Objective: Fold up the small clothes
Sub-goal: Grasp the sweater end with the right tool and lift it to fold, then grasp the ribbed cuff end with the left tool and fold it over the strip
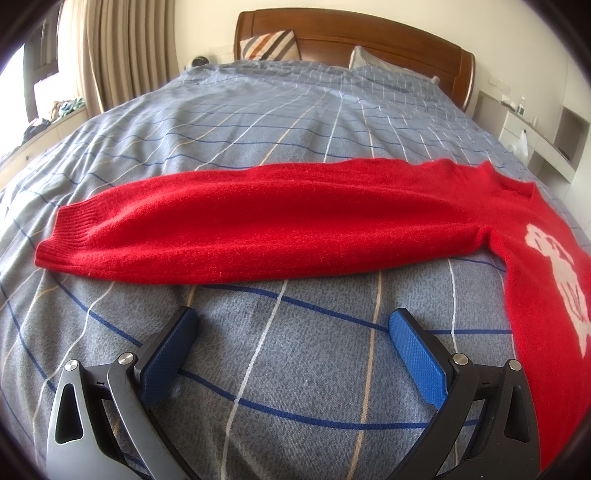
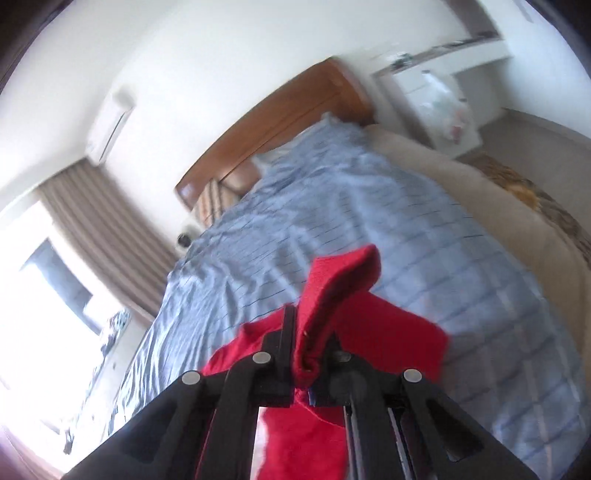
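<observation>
Right gripper (image 2: 312,343) pinches the red sweater (image 2: 332,295) above the bed (image 2: 258,236) (blurry view); left gripper (image 1: 291,343) gapes empty.

Your bed (image 1: 258,122), dressed in a grey-blue checked cover crossed by white, tan and dark blue lines, carried a red sweater (image 1: 258,225) spread across its near end, one sleeve stretched flat toward the left, its ribbed cuff lying on the cover. A white motif showed on the sweater's body at the right. A striped pillow (image 1: 271,44) and a grey one (image 1: 373,61) rested against the wooden headboard (image 1: 351,33).
</observation>
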The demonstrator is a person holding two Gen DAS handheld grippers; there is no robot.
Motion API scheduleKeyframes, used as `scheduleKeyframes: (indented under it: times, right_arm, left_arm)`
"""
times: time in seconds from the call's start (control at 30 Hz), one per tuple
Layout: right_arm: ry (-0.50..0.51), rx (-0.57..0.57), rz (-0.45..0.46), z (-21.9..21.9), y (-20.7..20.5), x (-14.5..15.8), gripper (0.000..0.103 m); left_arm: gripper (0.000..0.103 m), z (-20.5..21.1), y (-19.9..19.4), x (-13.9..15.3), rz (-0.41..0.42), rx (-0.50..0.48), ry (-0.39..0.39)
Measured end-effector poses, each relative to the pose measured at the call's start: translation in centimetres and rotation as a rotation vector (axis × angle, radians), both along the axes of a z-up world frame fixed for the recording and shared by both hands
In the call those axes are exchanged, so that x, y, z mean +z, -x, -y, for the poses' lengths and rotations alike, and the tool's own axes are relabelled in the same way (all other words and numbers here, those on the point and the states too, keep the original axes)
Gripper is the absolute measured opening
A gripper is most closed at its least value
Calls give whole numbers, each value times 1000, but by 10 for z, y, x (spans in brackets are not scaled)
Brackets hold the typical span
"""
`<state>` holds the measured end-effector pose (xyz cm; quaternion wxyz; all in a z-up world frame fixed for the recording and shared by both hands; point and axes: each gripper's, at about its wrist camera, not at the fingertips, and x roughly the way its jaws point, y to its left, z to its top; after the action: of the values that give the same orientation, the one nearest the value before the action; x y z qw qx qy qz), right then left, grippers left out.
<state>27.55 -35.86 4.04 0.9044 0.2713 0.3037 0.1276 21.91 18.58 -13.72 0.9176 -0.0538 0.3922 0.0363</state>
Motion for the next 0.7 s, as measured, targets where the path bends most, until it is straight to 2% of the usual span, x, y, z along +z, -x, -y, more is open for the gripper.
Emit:
scheduleKeyframes:
  times: [0.07, 0.13, 0.2, 0.23, 0.3, 0.37, 0.43, 0.57, 0.63, 0.7]
  right_arm:
    - [59, 117, -15, -67, -23, -11, 5]
    - [70, 218, -54, -122, -43, -36, 8]
    - [-9, 324, -145, -158, -56, -77, 37]
    - [-61, 353, -180, -169, -57, -95, 64]
    - [-123, 376, -198, -176, -46, -114, 65]
    - [-139, 379, -190, -165, -26, -123, 65]
    - [-108, 335, -162, -135, 0, -125, 65]
    - [109, 104, -123, -42, 66, -124, 72]
    - [217, -19, -148, 0, 86, -133, 73]
    - [276, -107, -183, 35, 102, -146, 73]
  left_arm:
    - [103, 0, 1, 0, 3, 0, 4]
    - [103, -1, 3, 0, 4, -1, 8]
    - [103, -1, 4, 0, 5, -1, 10]
    - [103, -1, 4, 0, 5, -2, 12]
    - [103, -1, 3, 0, 6, -3, 15]
    - [103, -2, 3, 0, 8, -4, 21]
    - [103, -1, 3, 0, 8, -5, 23]
    - [103, 2, 1, 0, -4, -2, -3]
    - [103, 7, -2, 1, -26, 2, -30]
    - [103, 10, -4, 1, -47, 9, -47]
